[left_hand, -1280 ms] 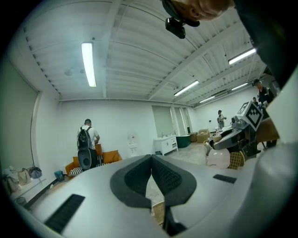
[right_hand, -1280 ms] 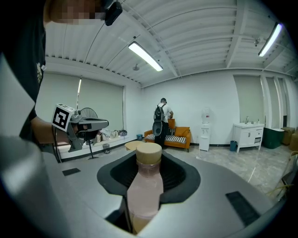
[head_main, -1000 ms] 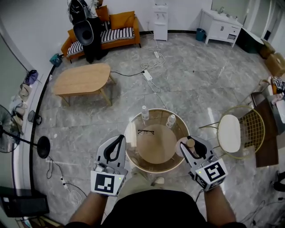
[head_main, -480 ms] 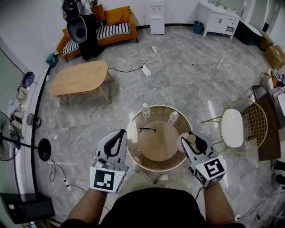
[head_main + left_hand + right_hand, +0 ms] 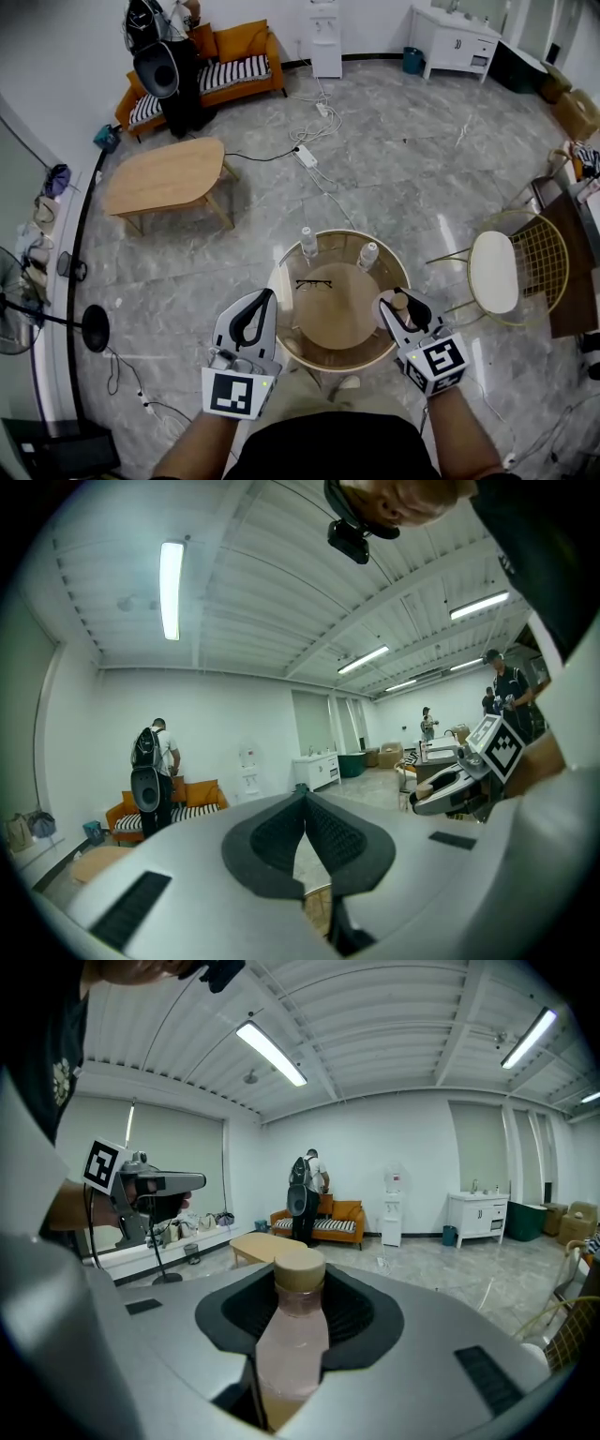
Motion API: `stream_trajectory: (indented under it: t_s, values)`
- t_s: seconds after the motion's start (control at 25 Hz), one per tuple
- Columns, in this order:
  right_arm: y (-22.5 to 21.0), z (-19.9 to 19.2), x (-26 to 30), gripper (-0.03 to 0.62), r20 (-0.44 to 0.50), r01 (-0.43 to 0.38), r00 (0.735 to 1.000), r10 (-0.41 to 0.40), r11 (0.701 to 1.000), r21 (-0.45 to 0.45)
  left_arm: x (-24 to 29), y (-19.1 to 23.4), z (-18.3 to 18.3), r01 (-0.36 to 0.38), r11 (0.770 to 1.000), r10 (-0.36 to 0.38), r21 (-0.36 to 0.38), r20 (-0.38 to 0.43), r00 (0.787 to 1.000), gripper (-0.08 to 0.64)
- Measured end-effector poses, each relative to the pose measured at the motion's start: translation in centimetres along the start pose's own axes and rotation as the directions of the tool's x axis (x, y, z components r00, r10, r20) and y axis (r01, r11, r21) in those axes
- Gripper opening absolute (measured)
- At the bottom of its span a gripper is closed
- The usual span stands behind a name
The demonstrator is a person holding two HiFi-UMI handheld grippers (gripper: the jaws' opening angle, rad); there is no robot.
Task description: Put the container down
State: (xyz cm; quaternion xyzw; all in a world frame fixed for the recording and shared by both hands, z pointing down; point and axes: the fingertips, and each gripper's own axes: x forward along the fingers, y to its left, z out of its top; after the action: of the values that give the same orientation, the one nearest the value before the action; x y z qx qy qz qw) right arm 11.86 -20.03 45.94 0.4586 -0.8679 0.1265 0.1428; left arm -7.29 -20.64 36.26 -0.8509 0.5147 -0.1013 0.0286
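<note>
Two hand-held grippers show at the bottom of the head view, one on each side of a round glass-topped desk (image 5: 278,272) with a round wooden shelf under the glass.

The right hand-held gripper (image 5: 403,307) is clamped on the container (image 5: 291,1335), a small bottle of pale pinkish liquid with a tan cap. In the right gripper view the bottle stands upright between the two dark jaw pads. Its neck and cap rise just above them, and its lower body runs down out of sight between the jaws. From above, only the tan cap and a little of the pink body can be seen, at the desk's right rim. Whether the bottle's base touches the glass cannot be told from these views.

The left hand-held gripper (image 5: 255,314) sits just off the desk's left rim. Its jaws are closed, the tips meet, and nothing is between them.

On the desk, a pair of dark-framed eyeglasses (image 5: 314,283) lies near the middle. Two clear bottles (image 5: 307,242) stand at the far edge, well apart from the container.

A wire chair (image 5: 497,272) with a white seat stands to the right of the desk. Far across the marble floor, a person (image 5: 169,56) stands beside an orange sofa (image 5: 234,61).
</note>
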Motion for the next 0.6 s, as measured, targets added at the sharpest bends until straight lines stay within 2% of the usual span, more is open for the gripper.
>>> stream_trajectory:
  t_s: [0.6]
  values:
    - [0.1,-5.1,2.6,0.147,-0.07,0.01,0.997,-0.009,1.0,0.016,-0.3,-0.4,-1.8,0.007,1.0,-0.007,-0.017,-0.012,1.0,0.015]
